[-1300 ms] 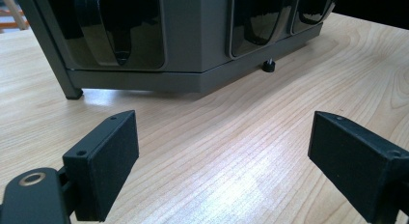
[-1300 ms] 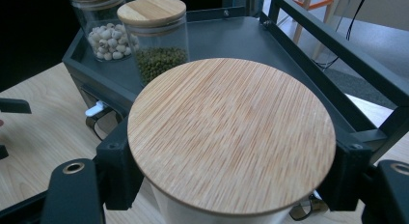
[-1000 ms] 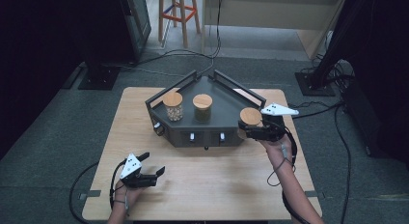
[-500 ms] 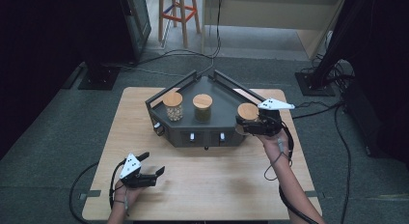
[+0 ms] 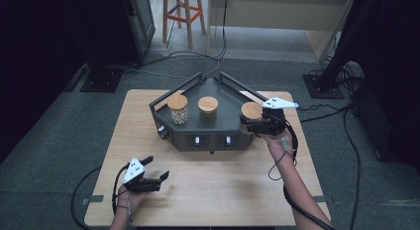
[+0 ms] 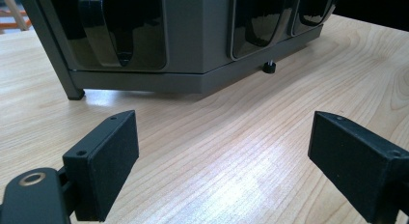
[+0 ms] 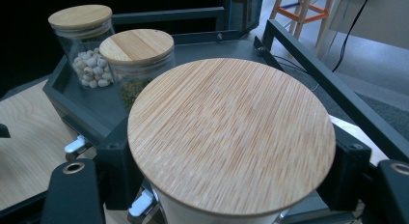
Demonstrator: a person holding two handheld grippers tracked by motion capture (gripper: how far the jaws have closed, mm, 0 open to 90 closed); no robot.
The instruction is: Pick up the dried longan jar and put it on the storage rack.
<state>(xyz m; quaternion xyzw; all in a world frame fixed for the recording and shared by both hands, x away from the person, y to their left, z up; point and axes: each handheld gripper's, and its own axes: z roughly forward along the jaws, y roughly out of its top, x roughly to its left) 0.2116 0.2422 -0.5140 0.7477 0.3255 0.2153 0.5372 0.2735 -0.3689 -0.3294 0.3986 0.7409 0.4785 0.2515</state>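
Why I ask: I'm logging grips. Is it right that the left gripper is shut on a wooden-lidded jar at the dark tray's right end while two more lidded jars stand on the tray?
Not quite: the right gripper holds that jar, as the right gripper view shows. The left gripper rests open on the table. Two more lidded jars do stand on the tray.

Probably a lab: dark equipment stands, floor cables, wooden table.

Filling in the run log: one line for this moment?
right gripper: shut on jar over tray | left gripper: open, idle on table
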